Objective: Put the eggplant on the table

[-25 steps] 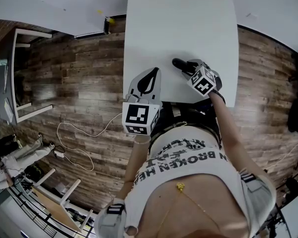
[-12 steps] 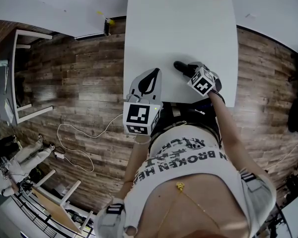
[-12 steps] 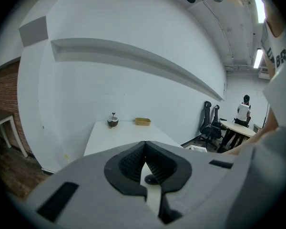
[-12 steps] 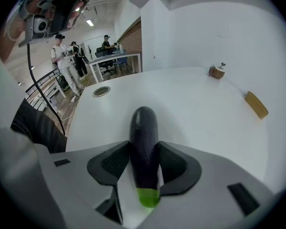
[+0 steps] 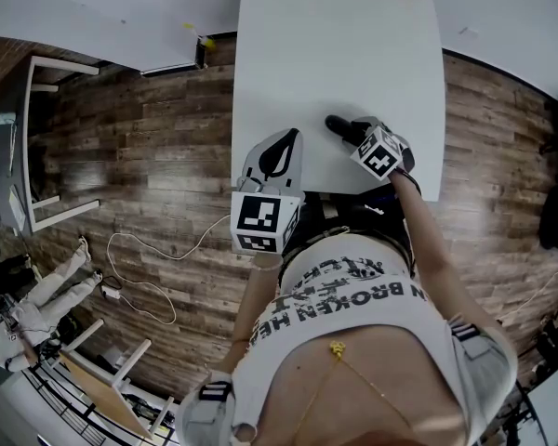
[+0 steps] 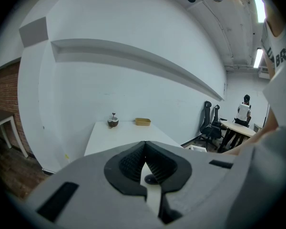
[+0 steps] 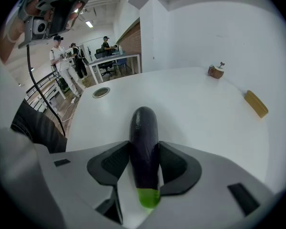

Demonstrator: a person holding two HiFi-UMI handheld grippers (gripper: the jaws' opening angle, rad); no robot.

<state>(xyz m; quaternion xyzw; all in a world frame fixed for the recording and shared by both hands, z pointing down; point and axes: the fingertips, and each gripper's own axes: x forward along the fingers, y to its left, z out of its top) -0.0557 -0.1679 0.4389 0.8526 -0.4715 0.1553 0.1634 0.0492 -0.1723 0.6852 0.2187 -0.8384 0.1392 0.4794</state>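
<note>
**Right fingers on eggplant; left fingers closed, empty**

Found the right gripper clamped on the eggplant, fingers pressed against both flanks, jaws held fairly wide by its girth. Noted the dark purple body lying lengthwise between the jaws, running 6 to 12 o'clock in the right gripper view. Green stem end at 6, rounded tip past the fingertips at 12. Placed the eggplant over the near part of the white table; could not tell whether touching the surface. In the head view, logged the tip jutting toward 10 o'clock from the marker cube, close to the table's 6 o'clock edge.

Recorded the left gripper with jaws together at the tips, nothing between. Seen in the head view at 8 o'clock of the right gripper, over the table's near left corner, beside the eggplant but apart from it.

Farther out on the table, taken from the eggplant in the right gripper view: round grommet at 11 o'clock, small brown object at 1, flat yellowish tray at 2, all well apart from it. Beyond the table, wood-plank floor; people standing far off at 10 o'clock.
</note>
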